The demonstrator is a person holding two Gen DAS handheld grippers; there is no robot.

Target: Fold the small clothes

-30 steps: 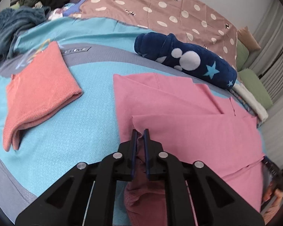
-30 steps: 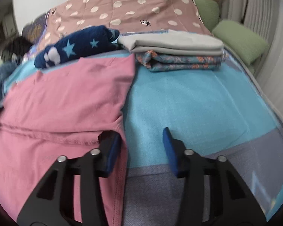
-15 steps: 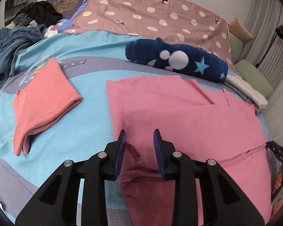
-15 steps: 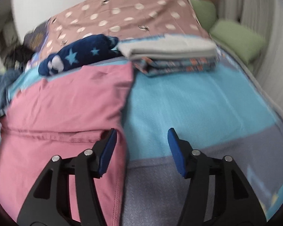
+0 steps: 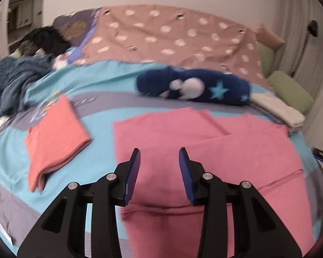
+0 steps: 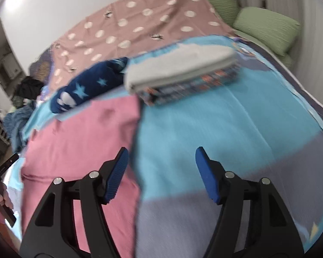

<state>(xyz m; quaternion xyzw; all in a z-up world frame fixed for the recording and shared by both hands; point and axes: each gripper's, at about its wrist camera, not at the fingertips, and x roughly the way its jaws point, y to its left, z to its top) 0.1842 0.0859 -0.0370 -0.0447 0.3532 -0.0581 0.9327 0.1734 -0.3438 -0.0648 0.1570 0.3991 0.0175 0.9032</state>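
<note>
Left hand-held gripper [image 5: 159, 163] has released the pink garment [image 5: 215, 142]; no legible writing, seemingly.

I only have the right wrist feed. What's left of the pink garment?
Observer: A folded coral garment lies on the bedspread, apart from the pink garment.
Operator: Is the left hand-held gripper holding anything?
Observer: No, the left hand-held gripper is open above the pink garment, nothing between its pads.
Operator: Any fold in the pink one near it?
Observer: Yes, a fold edge runs across just below the pads, and flaps overlap farther back.
Operator: And the dark heap at far left?
Observer: A blue-grey knit pile, with black clothes behind it.
</note>
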